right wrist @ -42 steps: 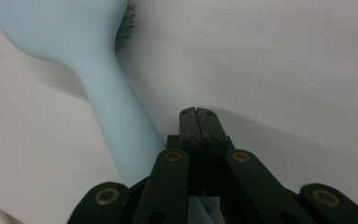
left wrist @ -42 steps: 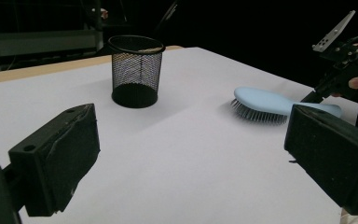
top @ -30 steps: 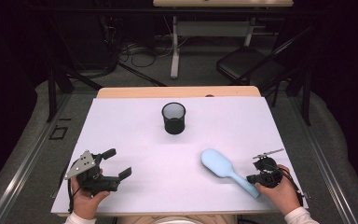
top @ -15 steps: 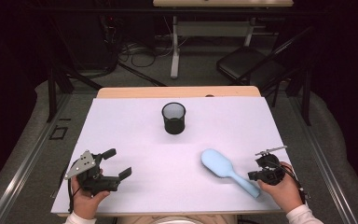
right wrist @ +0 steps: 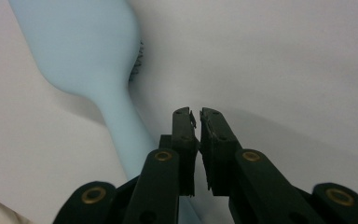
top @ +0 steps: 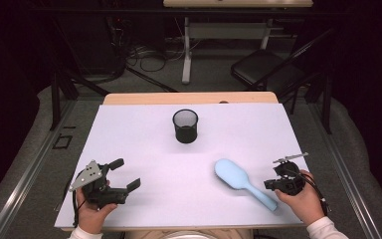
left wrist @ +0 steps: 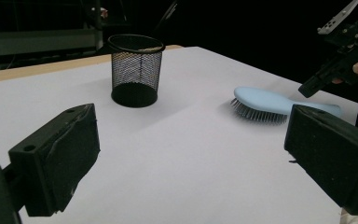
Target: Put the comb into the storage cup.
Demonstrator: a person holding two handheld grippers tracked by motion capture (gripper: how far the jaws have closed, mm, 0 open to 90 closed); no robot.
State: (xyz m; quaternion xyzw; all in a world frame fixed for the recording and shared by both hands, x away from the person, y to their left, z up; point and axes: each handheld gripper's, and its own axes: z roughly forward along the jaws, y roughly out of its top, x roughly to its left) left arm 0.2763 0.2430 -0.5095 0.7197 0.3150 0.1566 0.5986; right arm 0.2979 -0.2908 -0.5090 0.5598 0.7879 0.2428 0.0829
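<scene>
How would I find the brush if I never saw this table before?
Start at the white table and find the black mesh cup near its middle. Come toward the person's right side, where the right gripper hovers. The brush lies there, bristles down: the one pale blue thing, with an oval head and slim handle.

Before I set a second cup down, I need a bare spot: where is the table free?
Free: the wide left stretch between the cup and the left gripper, the middle between that gripper and the brush, and the far right corner behind the brush. Crowded: the near right, where the right gripper sits beside the brush handle.
</scene>
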